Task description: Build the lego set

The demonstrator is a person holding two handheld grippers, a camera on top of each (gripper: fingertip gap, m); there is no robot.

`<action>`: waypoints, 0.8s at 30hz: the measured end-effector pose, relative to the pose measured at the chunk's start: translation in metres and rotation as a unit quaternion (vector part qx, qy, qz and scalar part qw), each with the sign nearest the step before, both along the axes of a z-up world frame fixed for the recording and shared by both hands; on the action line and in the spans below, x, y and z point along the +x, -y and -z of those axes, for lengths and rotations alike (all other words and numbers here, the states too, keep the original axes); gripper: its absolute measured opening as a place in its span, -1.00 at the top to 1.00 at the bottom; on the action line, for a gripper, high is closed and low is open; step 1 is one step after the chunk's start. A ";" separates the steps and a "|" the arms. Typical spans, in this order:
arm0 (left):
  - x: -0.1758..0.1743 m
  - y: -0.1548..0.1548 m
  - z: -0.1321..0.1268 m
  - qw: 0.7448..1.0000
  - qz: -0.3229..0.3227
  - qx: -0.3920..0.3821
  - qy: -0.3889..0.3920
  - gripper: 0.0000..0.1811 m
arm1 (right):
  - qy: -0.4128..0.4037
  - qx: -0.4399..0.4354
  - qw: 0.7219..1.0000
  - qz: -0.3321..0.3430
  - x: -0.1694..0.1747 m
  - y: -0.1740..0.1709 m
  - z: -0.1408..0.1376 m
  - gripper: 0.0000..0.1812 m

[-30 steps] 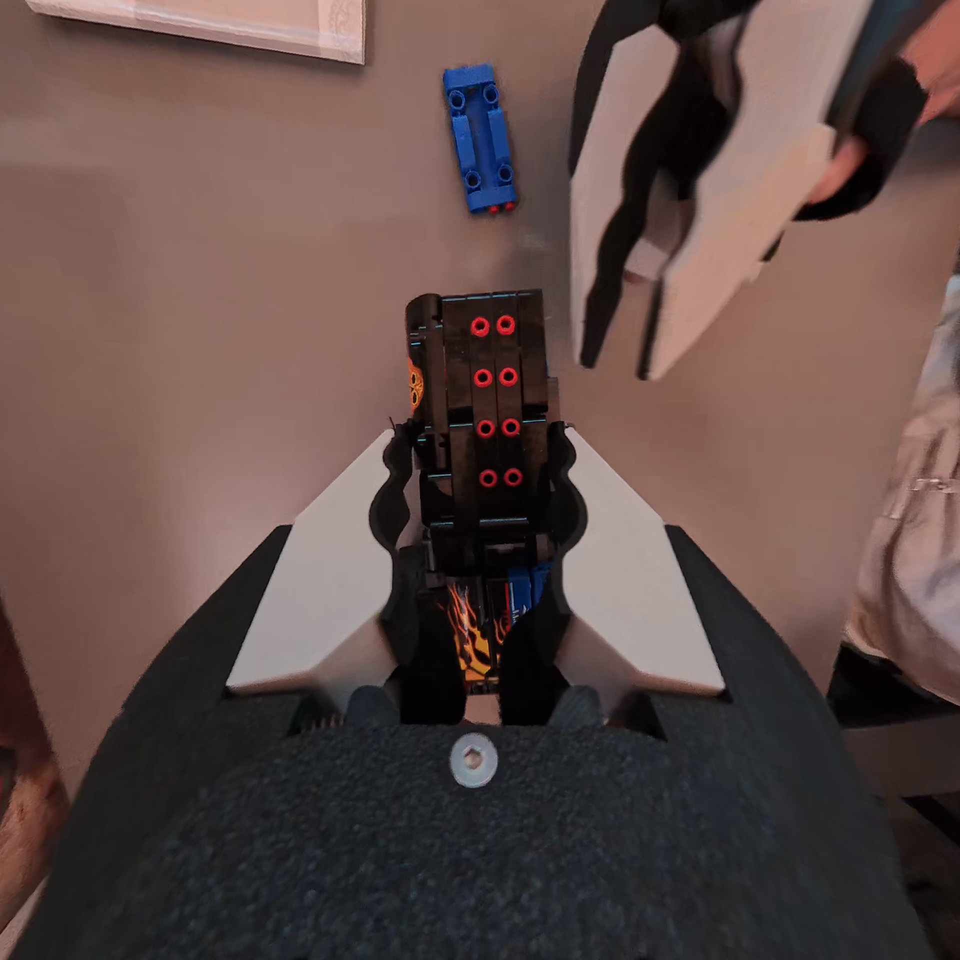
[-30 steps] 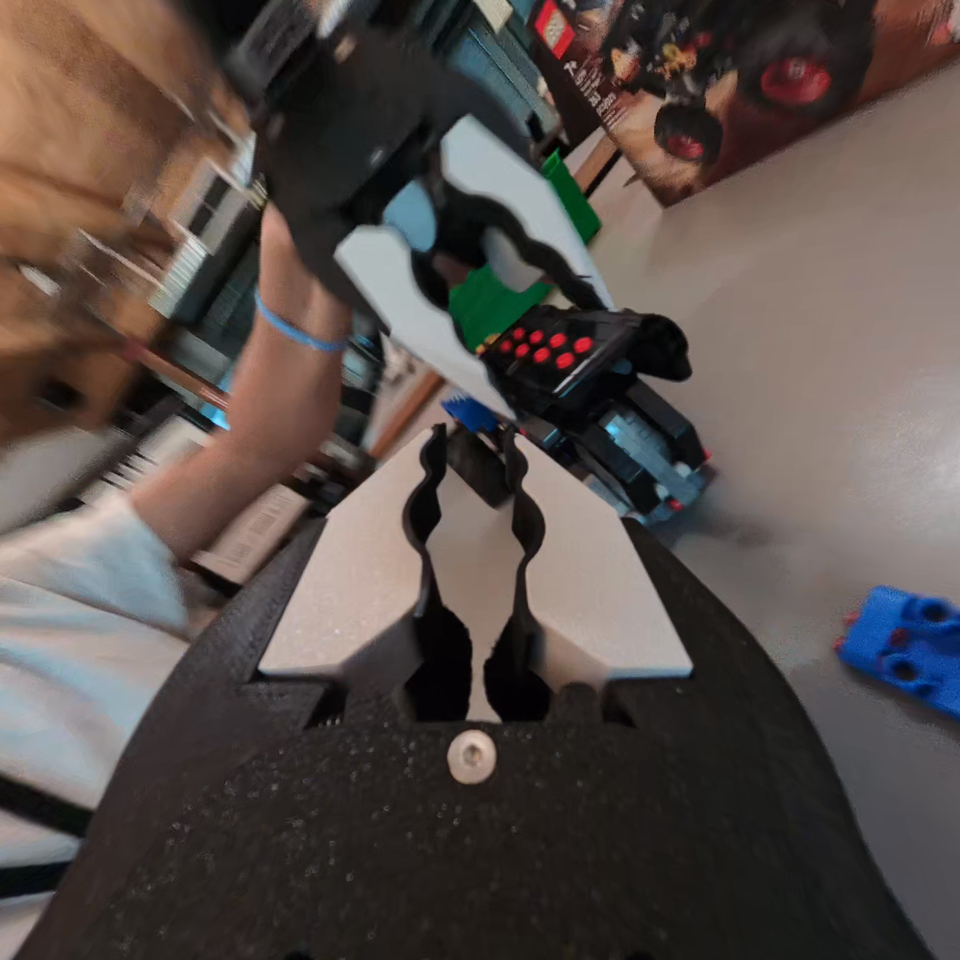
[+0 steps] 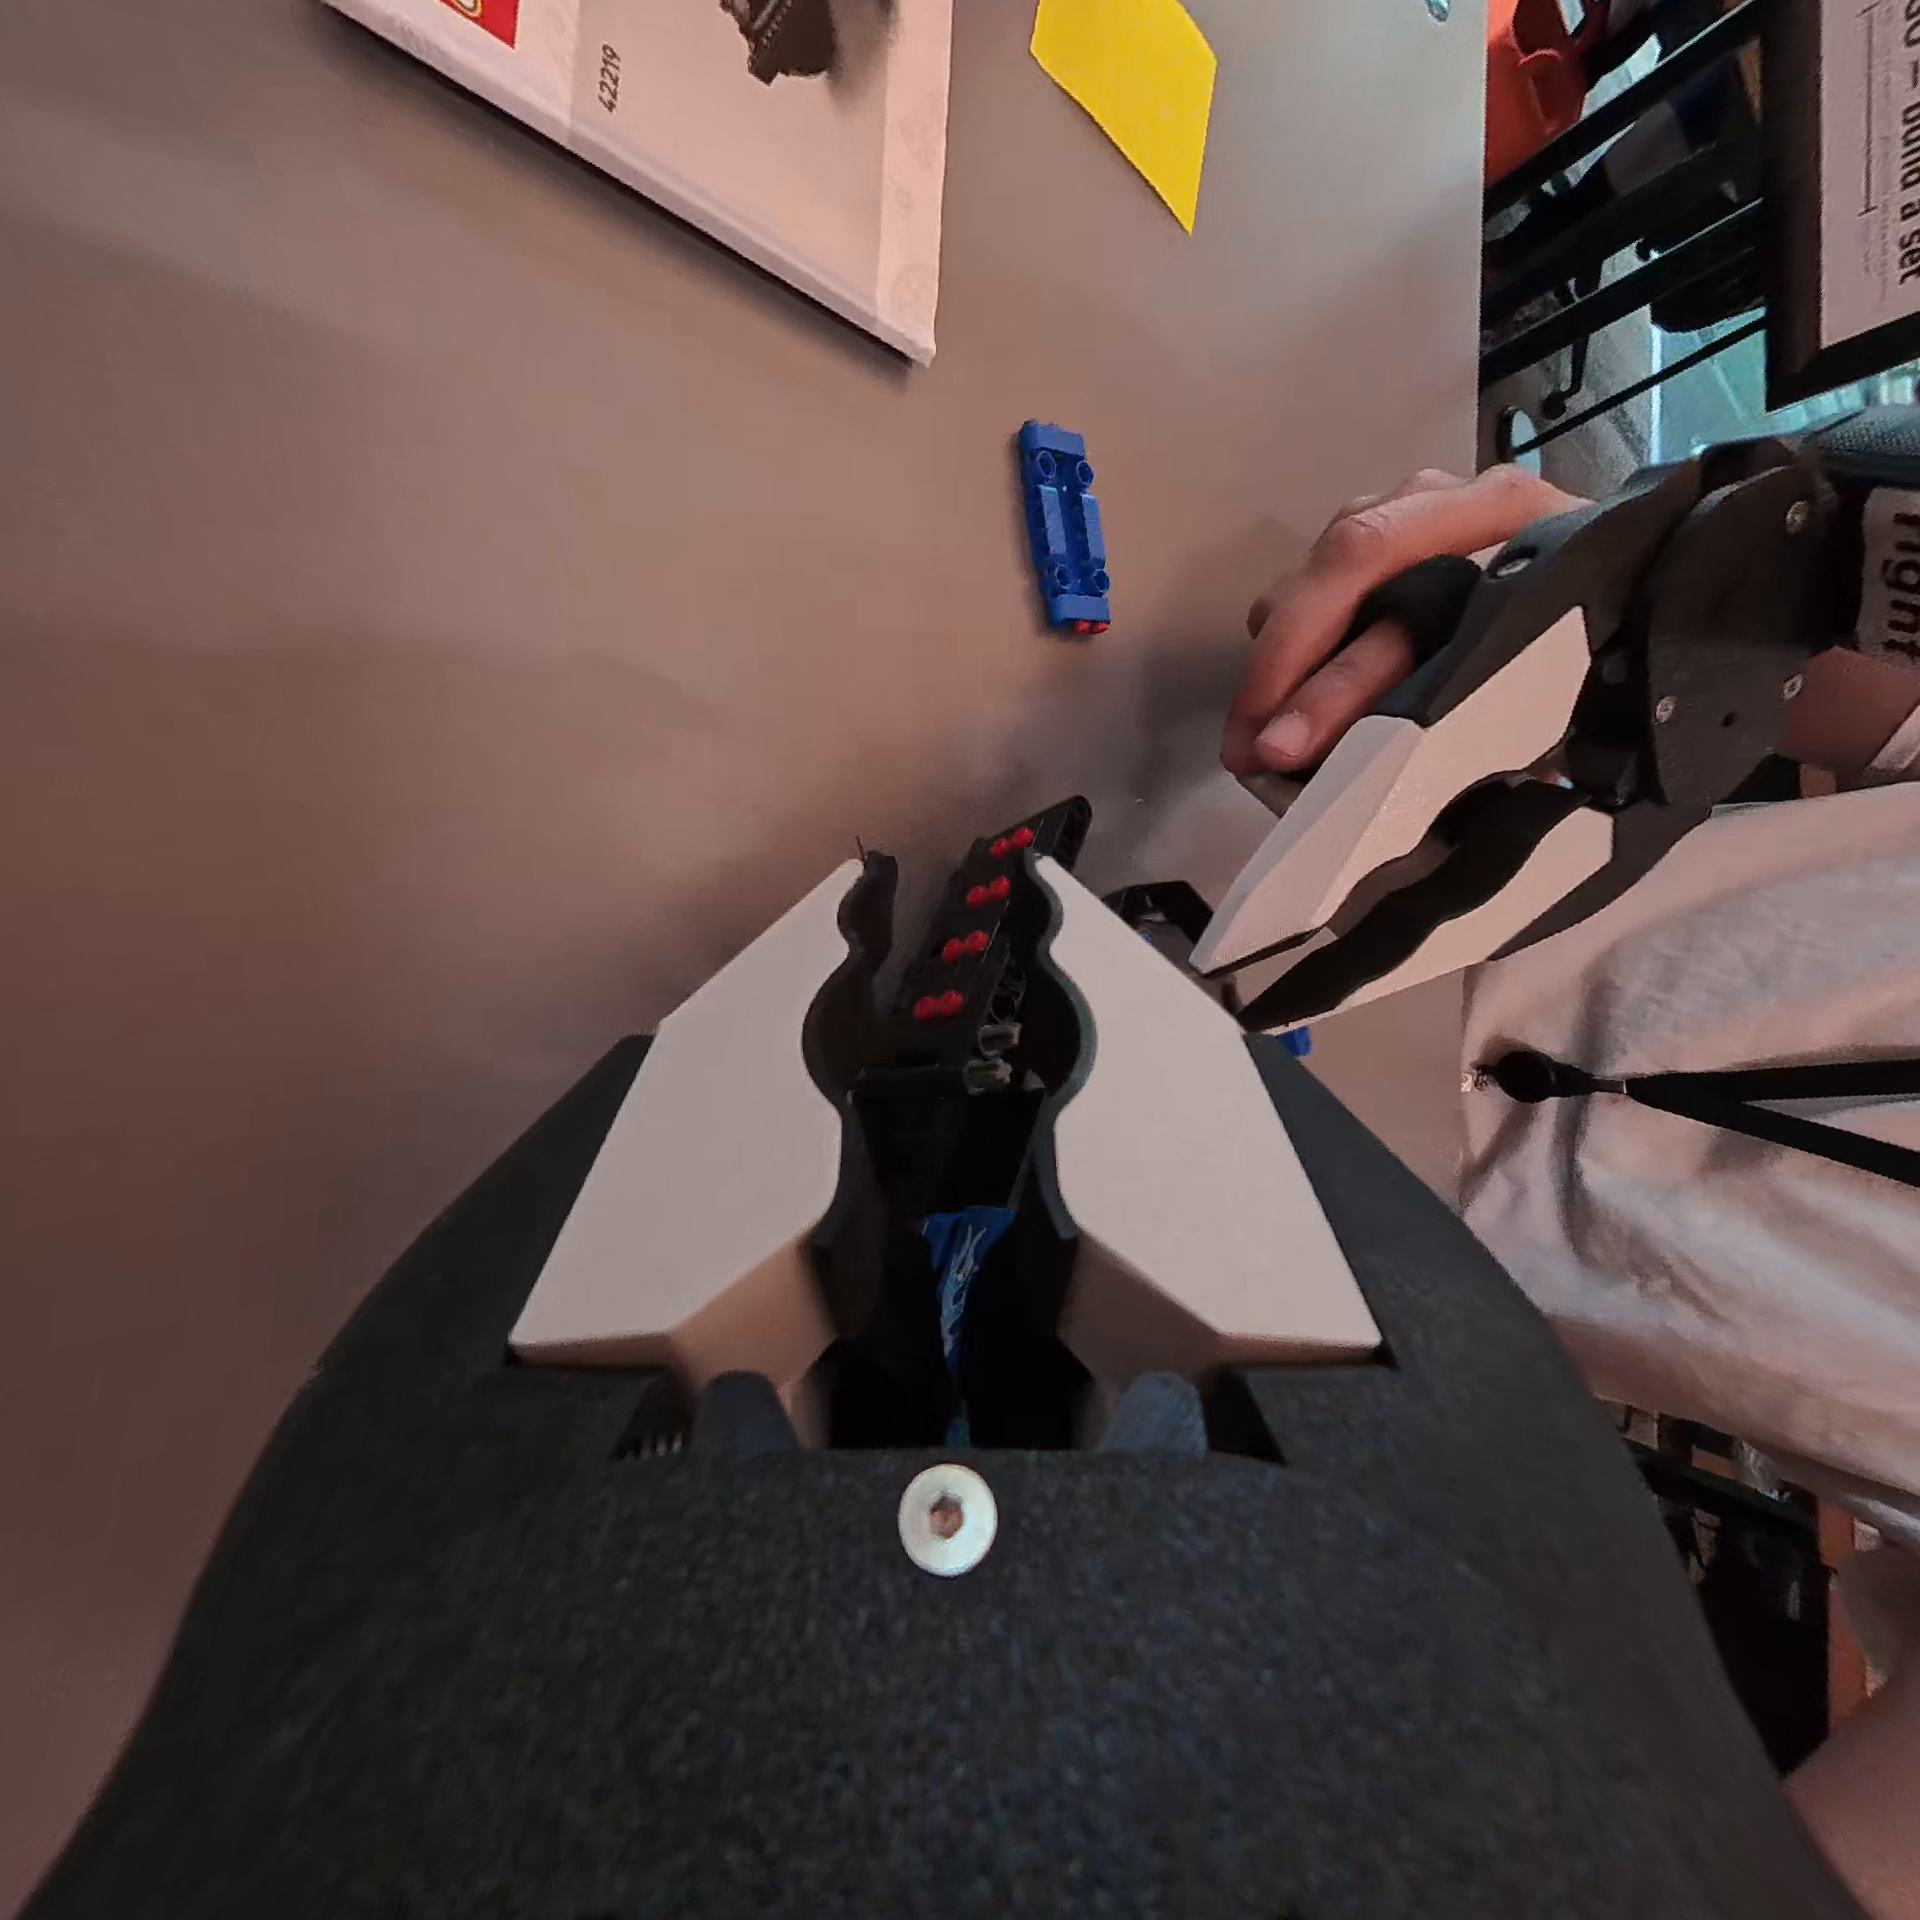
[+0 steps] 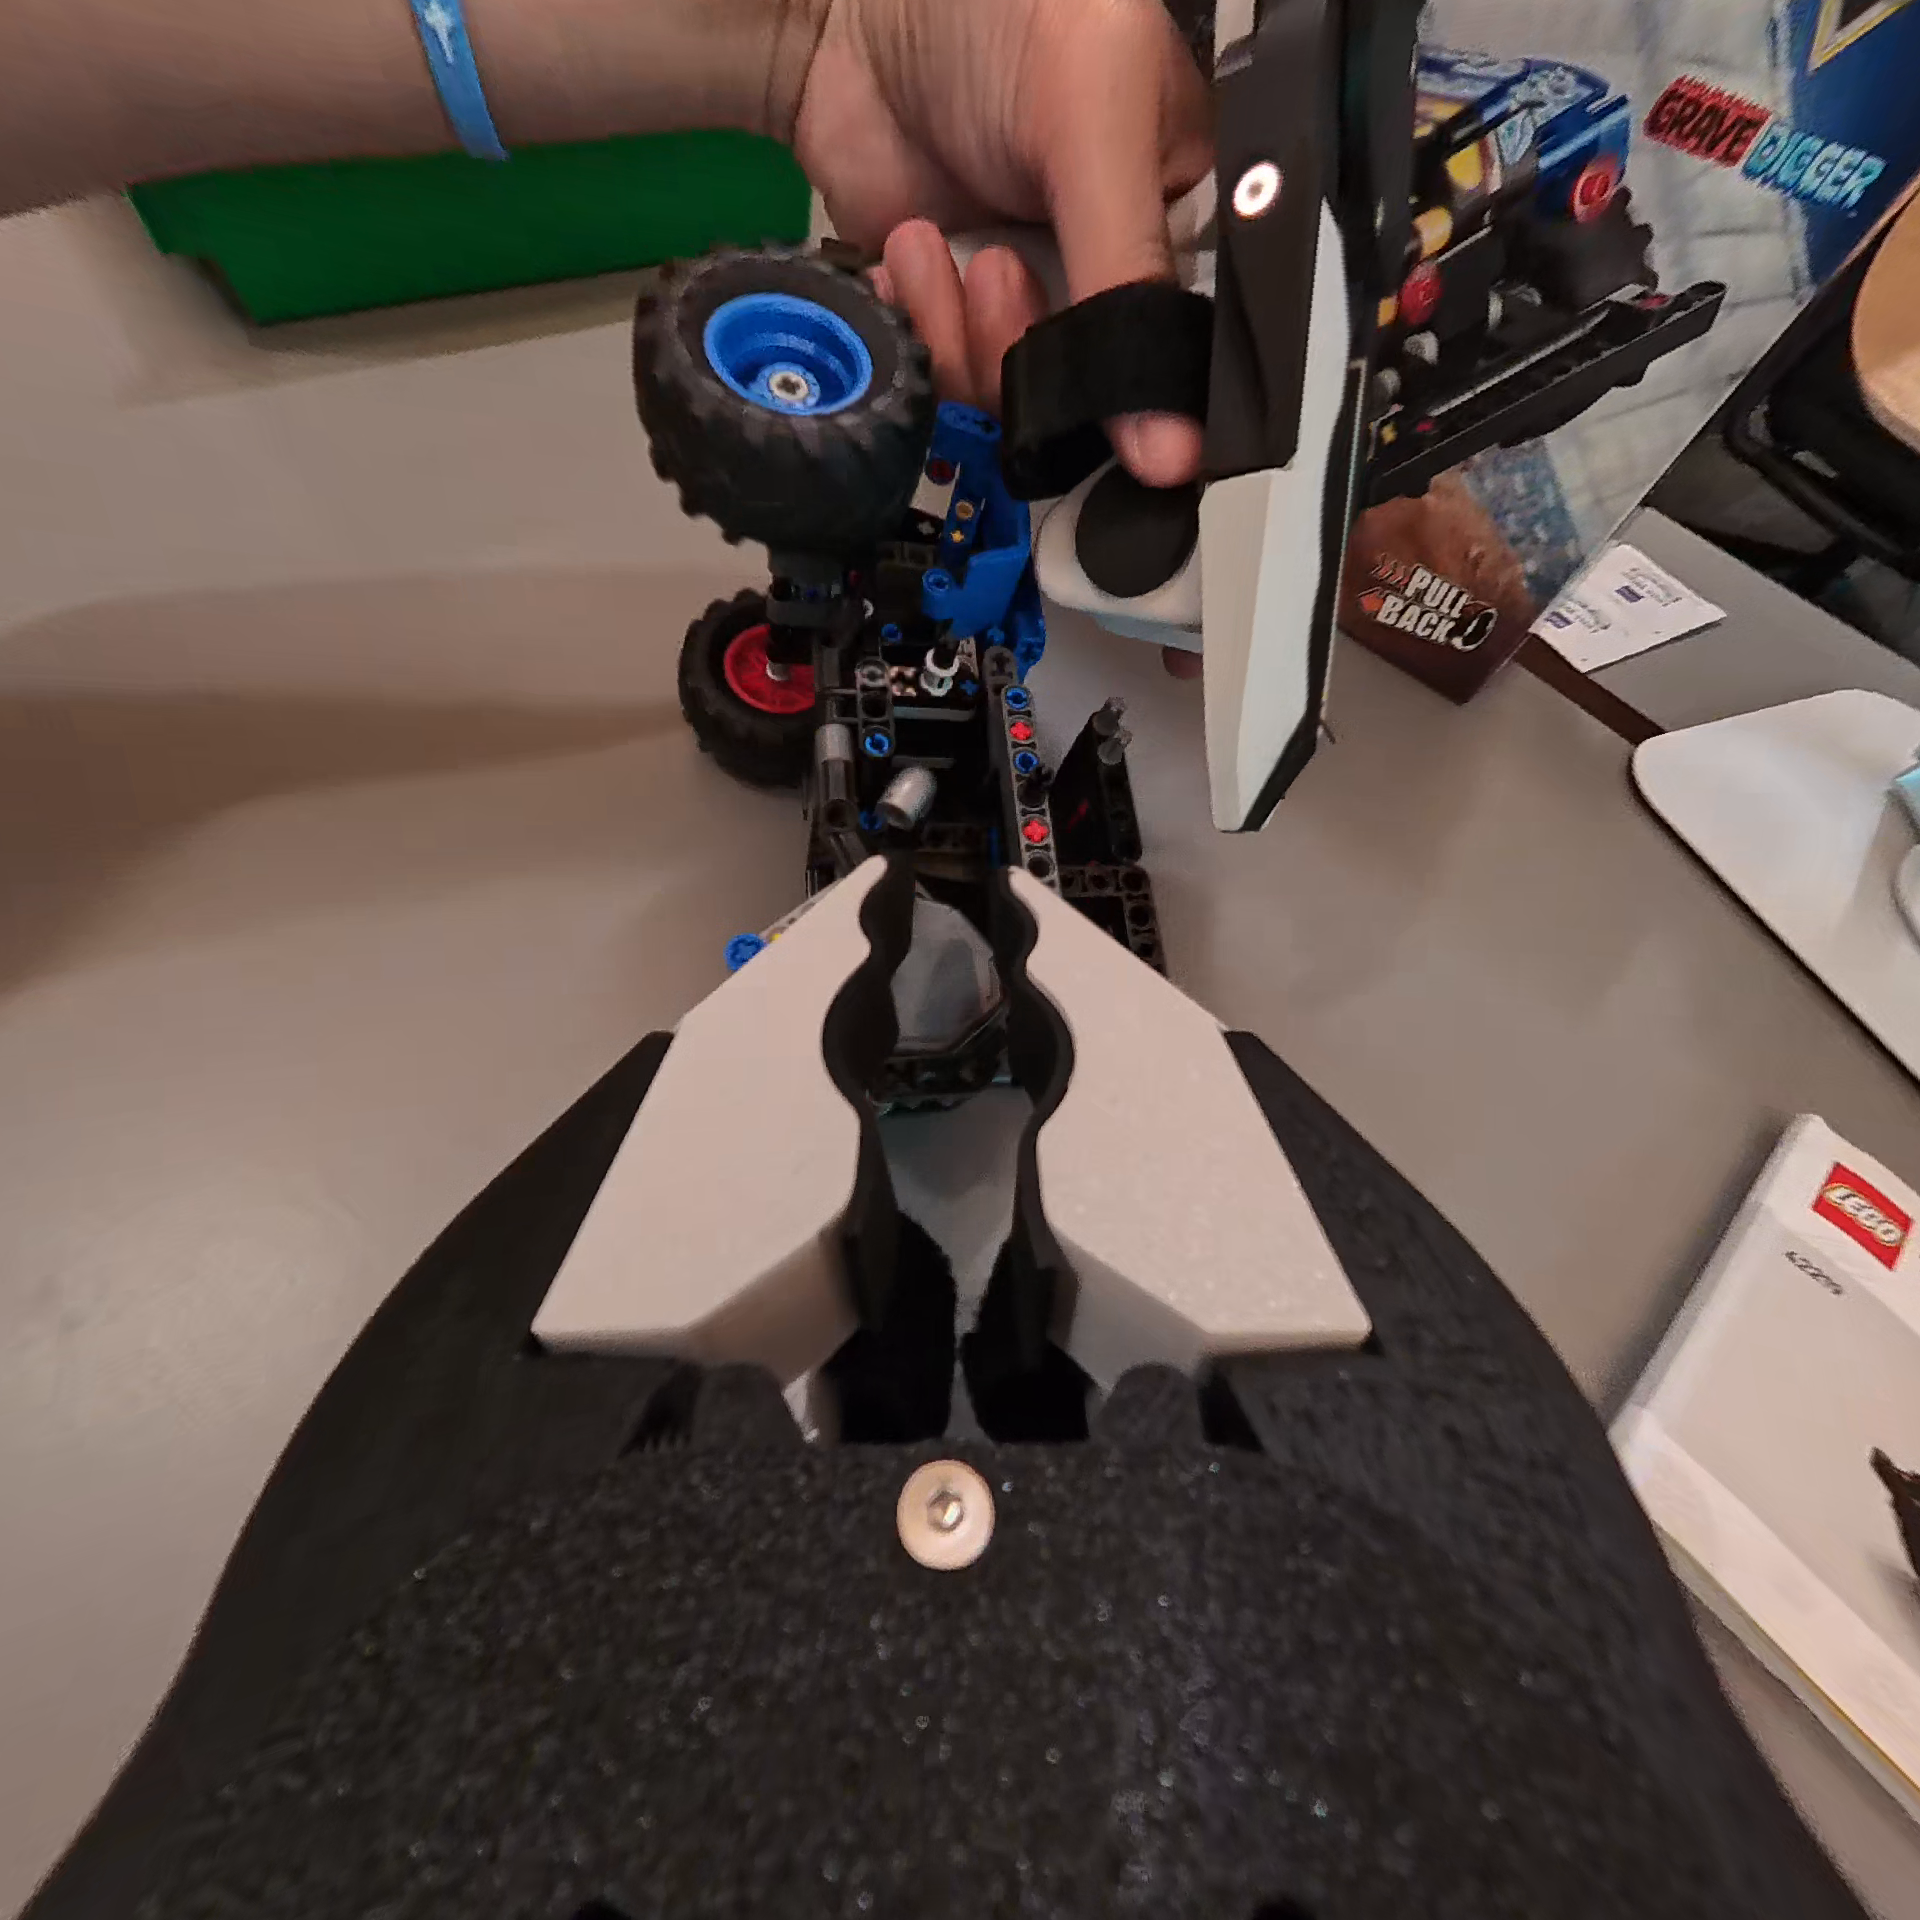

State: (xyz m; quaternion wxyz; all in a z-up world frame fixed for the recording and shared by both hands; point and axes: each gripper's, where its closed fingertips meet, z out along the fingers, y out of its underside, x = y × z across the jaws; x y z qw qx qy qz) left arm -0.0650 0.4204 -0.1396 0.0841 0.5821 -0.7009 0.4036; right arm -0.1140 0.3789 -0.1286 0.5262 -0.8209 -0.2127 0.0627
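My left gripper (image 3: 951,873) is shut on a black panel with red pins (image 3: 966,935), which leans towards its right finger. The panel belongs to a toy truck chassis (image 4: 914,727) with a blue wheel (image 4: 784,358) and a red wheel (image 4: 758,675), tipped up on the grey table. In the right wrist view the left gripper (image 4: 1262,800) shows edge-on, held by a hand. My right gripper (image 4: 945,883) is narrowly open, its tips either side of a grey part (image 4: 940,997) of the chassis. It shows in the left wrist view (image 3: 1221,992) just right of my left fingers.
A blue plate piece (image 3: 1065,525) lies on the table ahead. An instruction booklet (image 3: 727,135) (image 4: 1787,1351) and a yellow piece (image 3: 1132,94) lie farther off. A green baseplate (image 4: 468,218), the toy's box (image 4: 1558,312) and a white tray (image 4: 1787,810) stand around the truck.
My right gripper has come down from above to the chassis, beside my left fingertips. My left gripper has turned, so the panel now shows at a slant.
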 end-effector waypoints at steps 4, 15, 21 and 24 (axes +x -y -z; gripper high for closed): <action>0.000 -0.006 0.007 1.000 -0.008 0.018 0.008 0.76 | -0.022 -0.001 1.000 -0.017 0.002 -0.003 -0.007 0.86; -0.031 -0.038 -0.102 0.929 -0.144 0.199 0.277 0.70 | -0.143 -0.078 0.980 -0.110 0.019 -0.042 -0.006 0.86; -0.068 0.017 -0.061 0.843 -0.049 0.452 0.288 0.60 | -0.199 -0.100 0.967 -0.122 0.020 -0.047 0.002 0.86; -0.062 0.029 -0.049 0.829 -0.064 0.474 0.290 0.51 | -0.210 -0.104 0.966 -0.107 0.027 -0.052 0.003 0.86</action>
